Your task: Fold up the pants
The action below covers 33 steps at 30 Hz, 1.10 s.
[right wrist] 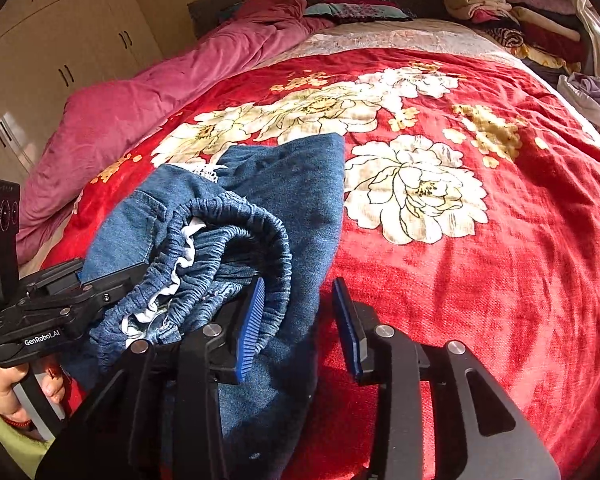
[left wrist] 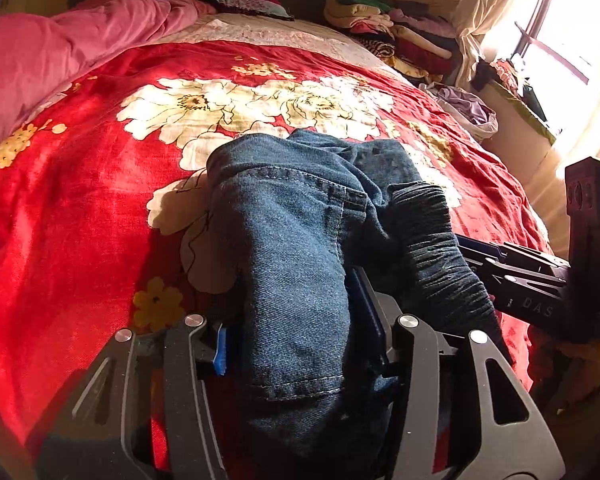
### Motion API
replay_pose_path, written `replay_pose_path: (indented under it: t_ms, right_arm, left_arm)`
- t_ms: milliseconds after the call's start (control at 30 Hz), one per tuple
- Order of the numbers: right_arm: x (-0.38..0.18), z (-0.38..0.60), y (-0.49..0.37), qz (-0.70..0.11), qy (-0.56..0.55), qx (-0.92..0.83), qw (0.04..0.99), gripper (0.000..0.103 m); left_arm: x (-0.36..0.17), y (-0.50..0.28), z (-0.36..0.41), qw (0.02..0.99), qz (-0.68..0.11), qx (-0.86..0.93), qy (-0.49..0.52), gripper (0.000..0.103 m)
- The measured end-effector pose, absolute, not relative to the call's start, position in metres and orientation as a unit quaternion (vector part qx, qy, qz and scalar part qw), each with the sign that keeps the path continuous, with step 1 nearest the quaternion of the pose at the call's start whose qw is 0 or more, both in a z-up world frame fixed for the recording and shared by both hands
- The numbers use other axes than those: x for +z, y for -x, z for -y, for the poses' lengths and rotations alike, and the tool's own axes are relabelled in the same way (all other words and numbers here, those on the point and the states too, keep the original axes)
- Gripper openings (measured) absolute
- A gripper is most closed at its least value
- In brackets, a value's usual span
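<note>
Both grippers, left and right, stand parted, jeans being released after a fold on the floral bedspread; smoothing is likely needed next.

Sunlight poured through the curtained window onto a red floral bedspread; beige wardrobes lined the far wall.
</note>
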State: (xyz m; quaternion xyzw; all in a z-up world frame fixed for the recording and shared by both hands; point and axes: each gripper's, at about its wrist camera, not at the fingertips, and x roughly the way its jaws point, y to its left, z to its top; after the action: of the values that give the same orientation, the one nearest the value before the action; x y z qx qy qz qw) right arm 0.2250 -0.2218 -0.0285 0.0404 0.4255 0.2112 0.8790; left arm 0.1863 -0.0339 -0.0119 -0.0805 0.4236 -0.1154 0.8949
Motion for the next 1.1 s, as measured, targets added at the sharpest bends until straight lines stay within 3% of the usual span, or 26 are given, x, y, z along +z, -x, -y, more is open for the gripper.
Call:
replay_pose_path:
  t_ms: [133,200,333,400,433,800,1100]
  right_arm:
    - [-0.008,0.226,-0.209,-0.395,-0.031,0.208,0.894,0.042]
    - [0.004,0.229,-0.197,-0.378,-0.03,0.209,0.902,0.063]
    - [0.028,0.233,-0.17,-0.34,-0.016,0.207,0.917,0.069]
    - [0.038,0.236,-0.155,-0.323,-0.008,0.202,0.924,0.081]
    - [0.042,0.237,-0.148,-0.314,-0.006,0.199,0.928,0.092]
    - [0.072,0.247,-0.089,-0.259,0.006,0.187,0.948,0.098]
    - [0.058,0.242,-0.06,-0.274,0.018,0.186,0.943,0.098]
  left_arm:
    - [0.005,-0.173,0.034,0.904,-0.405,-0.114,0.078,0.056]
    - [0.016,-0.163,0.031,0.909,-0.392,-0.114,0.083,0.065]
    - [0.038,-0.142,0.031,0.922,-0.366,-0.097,0.075,0.089]
    - [0.047,-0.131,0.033,0.927,-0.358,-0.094,0.068,0.093]
    - [0.051,-0.126,0.033,0.928,-0.355,-0.093,0.065,0.093]
    - [0.068,-0.077,0.034,0.933,-0.349,-0.07,0.059,0.093]
    - [0.044,-0.04,0.024,0.926,-0.369,-0.044,0.062,0.093]
